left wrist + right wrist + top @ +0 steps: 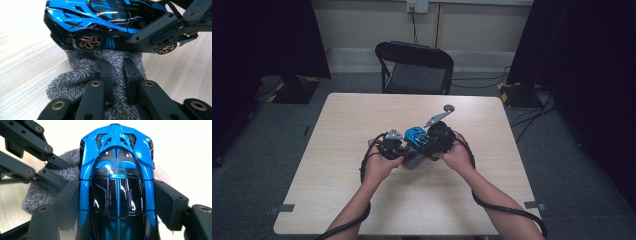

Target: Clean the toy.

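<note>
A glossy blue and black toy car [414, 134] is at the table's middle, and my right gripper [424, 140] is shut on it. In the right gripper view the two pads press the sides of the car [117, 157], seen from above. A grey knitted cloth [412, 161] lies bunched under and beside the car. My left gripper [406, 151] is shut on the cloth. In the left gripper view its jaws pinch a fold of the cloth [77, 75] just below the car [100, 15], which has copper-coloured wheels.
A grey metal tool with a round end [439, 116] lies just beyond the grippers on the pale wooden table [362, 110]. A black folding chair [414, 67] stands behind the table's far edge. Dark curtains hang at both sides.
</note>
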The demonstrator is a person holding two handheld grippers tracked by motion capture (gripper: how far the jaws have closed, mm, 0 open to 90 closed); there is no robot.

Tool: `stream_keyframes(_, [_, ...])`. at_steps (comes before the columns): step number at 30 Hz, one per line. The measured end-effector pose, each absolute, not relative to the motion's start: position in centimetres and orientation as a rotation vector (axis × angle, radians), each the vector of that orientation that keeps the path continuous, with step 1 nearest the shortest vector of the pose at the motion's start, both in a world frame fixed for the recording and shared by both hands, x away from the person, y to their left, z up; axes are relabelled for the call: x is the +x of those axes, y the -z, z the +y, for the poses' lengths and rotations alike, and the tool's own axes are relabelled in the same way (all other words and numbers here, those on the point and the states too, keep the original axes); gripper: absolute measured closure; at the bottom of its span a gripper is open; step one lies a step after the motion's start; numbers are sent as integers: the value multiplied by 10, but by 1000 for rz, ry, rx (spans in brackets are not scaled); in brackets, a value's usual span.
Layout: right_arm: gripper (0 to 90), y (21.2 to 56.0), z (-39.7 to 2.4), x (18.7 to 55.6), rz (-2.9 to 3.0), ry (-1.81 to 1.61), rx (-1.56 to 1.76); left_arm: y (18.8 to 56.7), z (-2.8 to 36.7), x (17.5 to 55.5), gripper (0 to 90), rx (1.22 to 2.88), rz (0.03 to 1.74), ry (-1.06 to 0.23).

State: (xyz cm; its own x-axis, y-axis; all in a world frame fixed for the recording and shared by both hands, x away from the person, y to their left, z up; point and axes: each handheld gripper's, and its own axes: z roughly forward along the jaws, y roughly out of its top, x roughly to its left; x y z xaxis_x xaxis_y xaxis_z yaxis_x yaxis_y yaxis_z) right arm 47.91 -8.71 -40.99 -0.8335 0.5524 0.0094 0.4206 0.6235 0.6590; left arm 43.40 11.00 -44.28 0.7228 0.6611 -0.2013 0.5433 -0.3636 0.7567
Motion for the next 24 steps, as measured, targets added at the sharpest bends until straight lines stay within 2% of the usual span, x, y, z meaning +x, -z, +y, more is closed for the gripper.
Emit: stream_keyframes(24, [287,409,-86,484,2645,-1010,834,448,84,425,802,2083,841,-133])
